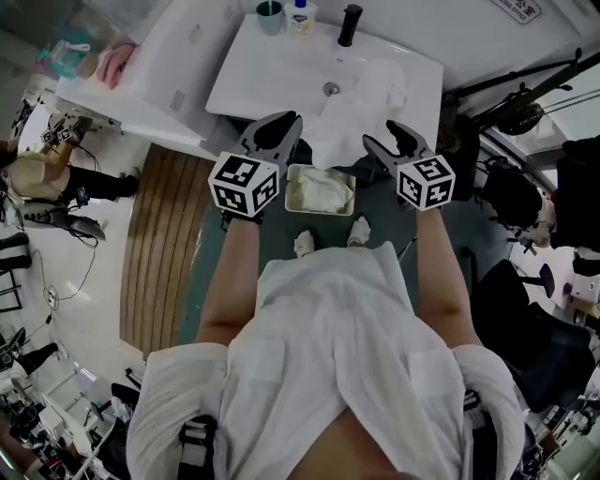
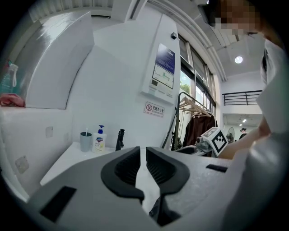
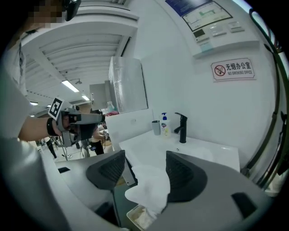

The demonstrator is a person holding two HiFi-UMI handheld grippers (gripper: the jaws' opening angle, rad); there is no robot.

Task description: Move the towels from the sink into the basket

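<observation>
The right claw (image 3: 144,159) is wide apart. A soft white towel (image 3: 150,182) hangs crumpled in the gap, leaning on one dark ribbed pad but not squeezed. The left claw (image 2: 143,151) has its two dark ribbed jaws pulled almost together, with only a thin slit between them and nothing inside. Both claws have smooth grey bodies. Right under the towel is the basket (image 1: 292,192), a small box shape down on the floor, with pale cloth bunched inside it. Behind it stands the sink (image 1: 272,70), white, flat and shiny. At the back of the sink are a black tap (image 1: 349,23), a soap bottle (image 1: 300,13) and a grey cup (image 1: 269,15). A bumpy white patch (image 1: 386,86) lies in the sink near the right side. It may be more towel, but white on white is hard to make out. From the right claw, only one corner of the basket shows.
</observation>
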